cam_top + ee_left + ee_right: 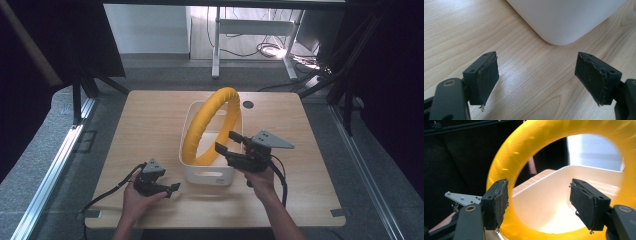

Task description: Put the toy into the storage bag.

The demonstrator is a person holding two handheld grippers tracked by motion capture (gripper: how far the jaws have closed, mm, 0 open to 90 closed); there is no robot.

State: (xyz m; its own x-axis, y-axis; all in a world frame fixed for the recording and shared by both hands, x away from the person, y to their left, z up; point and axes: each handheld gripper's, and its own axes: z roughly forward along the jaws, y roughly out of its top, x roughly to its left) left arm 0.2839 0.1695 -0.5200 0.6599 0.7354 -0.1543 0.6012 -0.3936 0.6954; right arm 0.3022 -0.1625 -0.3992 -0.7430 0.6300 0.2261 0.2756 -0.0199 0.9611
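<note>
A large yellow ring [200, 122] stands on edge inside a white bin [207, 175] in the middle of the wooden table [150, 115], its top leaning over the bin's far right rim. My right gripper [226, 141] hovers at the bin's near right corner, open and pointing at the ring. In the right gripper view the ring [529, 142] rises just beyond the right gripper [539, 202], and nothing is pressed between the pads. My left gripper [172, 189] rests low on the table left of the bin's front, open and empty [537, 80], facing the bin's rounded corner [564, 20].
Bare wood [461, 30] lies around the left gripper. A dark round hole [248, 104] sits in the tabletop behind the bin. Black frame legs stand at both sides, and a white desk frame [216, 45] stands on the floor beyond.
</note>
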